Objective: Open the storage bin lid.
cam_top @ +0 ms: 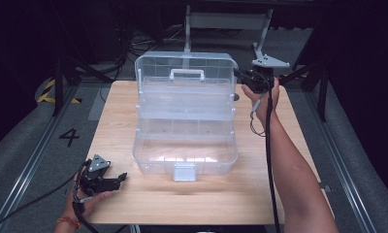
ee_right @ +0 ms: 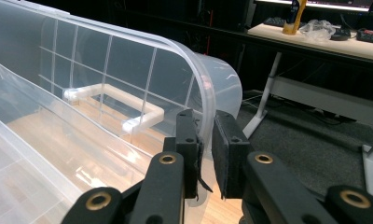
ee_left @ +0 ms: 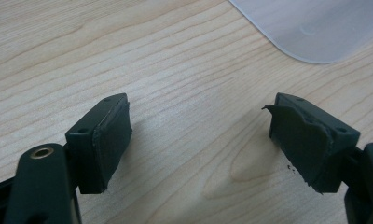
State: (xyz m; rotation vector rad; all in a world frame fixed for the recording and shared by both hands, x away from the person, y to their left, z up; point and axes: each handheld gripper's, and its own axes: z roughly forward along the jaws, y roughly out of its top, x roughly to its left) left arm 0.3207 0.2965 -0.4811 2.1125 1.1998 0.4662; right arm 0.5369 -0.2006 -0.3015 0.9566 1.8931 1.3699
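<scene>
A clear plastic toolbox [cam_top: 185,155] stands open in the middle of the wooden table [cam_top: 289,160], its lid [cam_top: 155,65] raised upright at the back with a white handle [cam_top: 187,74]. My right gripper [cam_top: 241,75] is at the lid's right edge, shut on the lid rim [ee_right: 194,79]; in the right gripper view the rim runs between the pads of that gripper [ee_right: 208,140], with the handle [ee_right: 114,100] behind. My left gripper [cam_top: 119,179] rests at the table's front left, open with nothing between its jaws [ee_left: 201,140]. A corner of the box [ee_left: 315,28] lies beyond it.
A white latch [cam_top: 185,171] hangs at the box's front. Inner trays [cam_top: 185,104] step up toward the lid. Grey floor with a painted 4 [cam_top: 69,137] lies left of the table. A desk [ee_right: 324,42] with clutter stands behind.
</scene>
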